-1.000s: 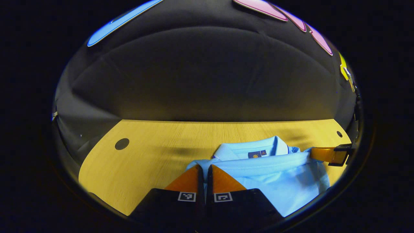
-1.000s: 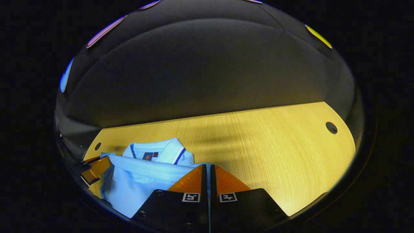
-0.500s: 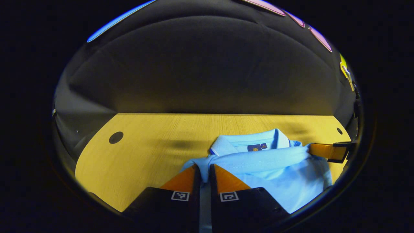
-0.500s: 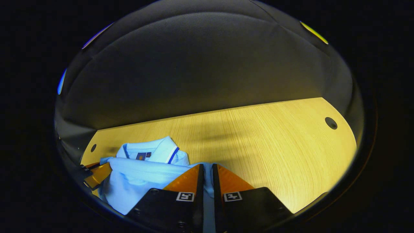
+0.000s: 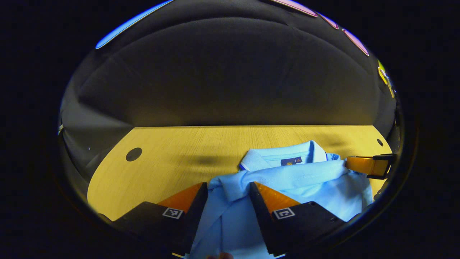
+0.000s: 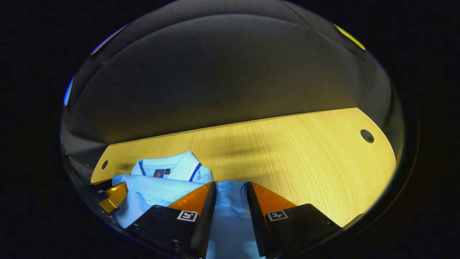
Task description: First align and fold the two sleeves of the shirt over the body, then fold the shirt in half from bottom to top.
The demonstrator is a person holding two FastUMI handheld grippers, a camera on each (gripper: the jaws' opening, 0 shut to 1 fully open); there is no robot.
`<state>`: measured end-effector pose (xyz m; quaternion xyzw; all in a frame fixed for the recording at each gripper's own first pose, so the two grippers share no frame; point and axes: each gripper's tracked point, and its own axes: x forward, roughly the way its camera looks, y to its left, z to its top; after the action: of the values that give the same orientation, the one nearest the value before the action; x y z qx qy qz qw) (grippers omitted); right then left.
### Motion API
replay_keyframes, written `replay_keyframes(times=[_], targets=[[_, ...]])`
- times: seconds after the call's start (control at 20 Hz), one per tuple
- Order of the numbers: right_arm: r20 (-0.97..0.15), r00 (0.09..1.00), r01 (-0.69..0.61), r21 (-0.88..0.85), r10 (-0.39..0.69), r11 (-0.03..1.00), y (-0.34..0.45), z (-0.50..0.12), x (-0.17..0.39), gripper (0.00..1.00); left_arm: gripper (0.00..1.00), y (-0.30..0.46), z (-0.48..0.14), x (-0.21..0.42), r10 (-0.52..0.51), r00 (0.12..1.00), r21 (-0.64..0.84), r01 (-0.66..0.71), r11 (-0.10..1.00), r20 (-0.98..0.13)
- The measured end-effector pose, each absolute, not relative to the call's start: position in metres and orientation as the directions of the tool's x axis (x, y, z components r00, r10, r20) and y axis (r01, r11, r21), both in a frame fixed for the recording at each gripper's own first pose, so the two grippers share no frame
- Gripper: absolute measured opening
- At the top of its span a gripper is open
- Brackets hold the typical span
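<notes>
left claw (image 5: pixel 228 189): apart over polo shirt (image 5: pixel 305 187) | right claw (image 6: pixel 230 189): apart | shirt folded on counter (image 5: pixel 161 169)

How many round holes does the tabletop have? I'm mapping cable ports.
2: one hole near the table's left end, another hole near its right end behind the shirt. The shirt may hide others.
</notes>
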<state>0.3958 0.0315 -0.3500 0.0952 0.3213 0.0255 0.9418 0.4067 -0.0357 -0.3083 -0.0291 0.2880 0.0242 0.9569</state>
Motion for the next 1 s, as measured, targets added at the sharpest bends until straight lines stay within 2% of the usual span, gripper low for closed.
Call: replay_keyframes(times=[0.05,0.1,0.2,0.35,0.45,0.6,0.75,0.9,1.0], targets=[[-0.600,0.793,0.015,0.195,0.107,0.981,0.031,-0.349,0.396,0.57,0.79,-0.033,-0.306,0.406,0.037,0.835,-0.034,-0.067,0.997,-0.549],[-0.598,0.794,0.014,0.197,0.109,0.980,0.031,-0.348,0.396,0.65,0.84,-0.031,-0.303,0.407,0.046,0.839,-0.028,-0.073,0.997,-0.542],[-0.588,0.801,0.008,0.197,0.112,0.980,0.030,-0.342,0.396,0.74,0.88,-0.029,-0.294,0.408,0.057,0.851,-0.024,-0.082,0.996,-0.522],[-0.562,0.820,-0.008,0.177,0.107,0.984,0.026,-0.327,0.395,0.78,0.88,-0.031,-0.282,0.406,0.051,0.862,-0.034,-0.079,0.996,-0.504],[-0.529,0.842,-0.013,0.168,0.101,0.986,0.022,-0.308,0.392,0.86,0.88,-0.032,-0.270,0.401,0.044,0.870,-0.047,-0.077,0.996,-0.491],[-0.481,0.872,-0.024,0.154,0.096,0.988,0.020,-0.279,0.382,0.88,0.88,-0.032,-0.246,0.393,0.035,0.894,-0.067,-0.072,0.995,-0.446],[-0.442,0.890,-0.045,0.151,0.108,0.988,0.024,-0.250,0.361,0.89,0.88,-0.035,-0.210,0.368,0.032,0.918,-0.081,-0.070,0.994,-0.395],[-0.403,0.908,-0.057,0.155,0.116,0.986,0.028,-0.215,0.335,0.97,0.88,-0.040,-0.169,0.336,0.014,0.941,-0.097,-0.050,0.994,-0.339],[-0.376,0.919,-0.061,0.158,0.117,0.986,0.029,-0.190,0.315,0.97,0.88,-0.042,-0.144,0.307,0.003,0.952,-0.112,-0.040,0.993,-0.306]])
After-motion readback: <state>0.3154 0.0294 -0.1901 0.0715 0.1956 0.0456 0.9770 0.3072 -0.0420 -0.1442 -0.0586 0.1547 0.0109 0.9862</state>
